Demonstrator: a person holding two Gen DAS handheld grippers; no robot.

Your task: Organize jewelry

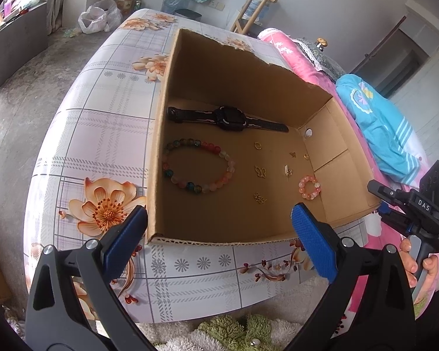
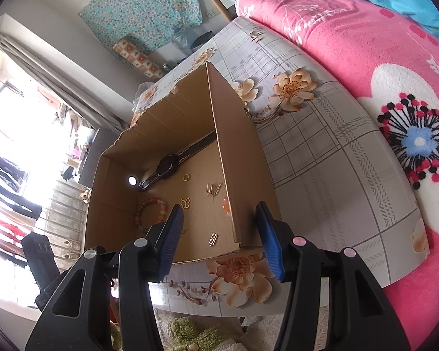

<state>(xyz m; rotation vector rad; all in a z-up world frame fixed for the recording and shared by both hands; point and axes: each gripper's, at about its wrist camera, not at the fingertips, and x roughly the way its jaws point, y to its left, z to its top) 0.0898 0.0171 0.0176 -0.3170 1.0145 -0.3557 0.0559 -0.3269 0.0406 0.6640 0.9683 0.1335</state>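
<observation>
**Jewelry lies in the box, both tongs released**

Left wrist: the left tongs (image 1: 219,239) gape over the near edge of the box (image 1: 172,79) on the tabletop (image 1: 102,122). Inside lie a watch (image 1: 229,117), bracelet (image 1: 198,166) and small ring (image 1: 309,187).

Right wrist: the right tongs (image 2: 224,239) gape, empty, straddling the box wall (image 2: 237,146); the watch (image 2: 168,166) lies at the back.

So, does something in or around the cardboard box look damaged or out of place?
Yes. The cardboard box has a ragged, torn top edge along its far wall, and a small round hole is punched in its right wall. The watch, the bead bracelet and the small gold charms lie loose on its floor, unsorted.
</observation>
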